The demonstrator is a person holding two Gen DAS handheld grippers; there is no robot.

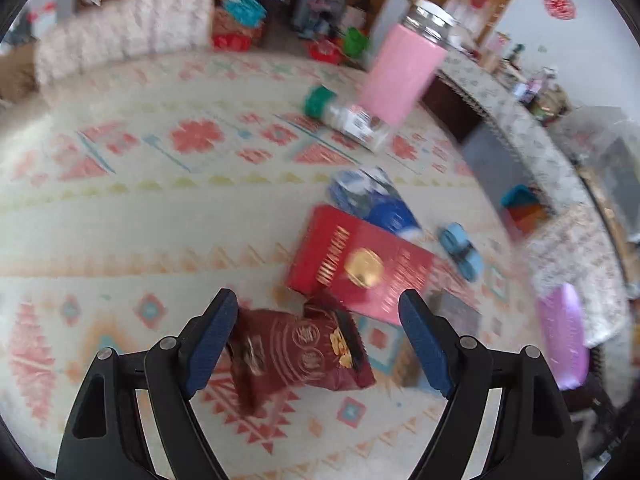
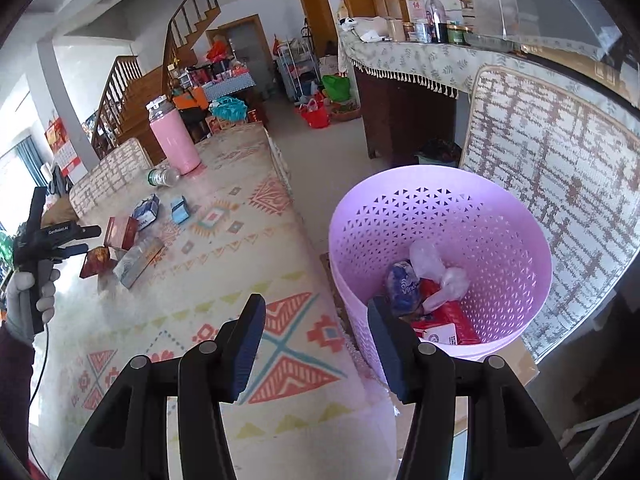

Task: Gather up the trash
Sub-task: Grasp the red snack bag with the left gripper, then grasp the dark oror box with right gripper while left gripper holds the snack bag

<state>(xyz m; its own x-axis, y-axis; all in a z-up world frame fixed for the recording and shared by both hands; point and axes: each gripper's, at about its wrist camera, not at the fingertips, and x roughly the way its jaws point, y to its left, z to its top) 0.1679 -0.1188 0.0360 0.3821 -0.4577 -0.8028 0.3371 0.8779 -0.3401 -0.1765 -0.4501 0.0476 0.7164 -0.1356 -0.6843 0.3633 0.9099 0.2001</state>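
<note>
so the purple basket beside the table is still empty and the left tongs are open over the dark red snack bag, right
Not quite: the purple basket is not empty. The right wrist view shows a blue wrapper, a clear plastic bag and a red box inside it. The rest holds: the left tongs are open over the dark red snack bag.

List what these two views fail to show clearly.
- Left wrist view: motion blur smears the print on the red box and dark red packet.
- Right wrist view: the right tongs cover the near wall of the purple basket; lower trash is hidden.
- Bottle label: too small.
</note>
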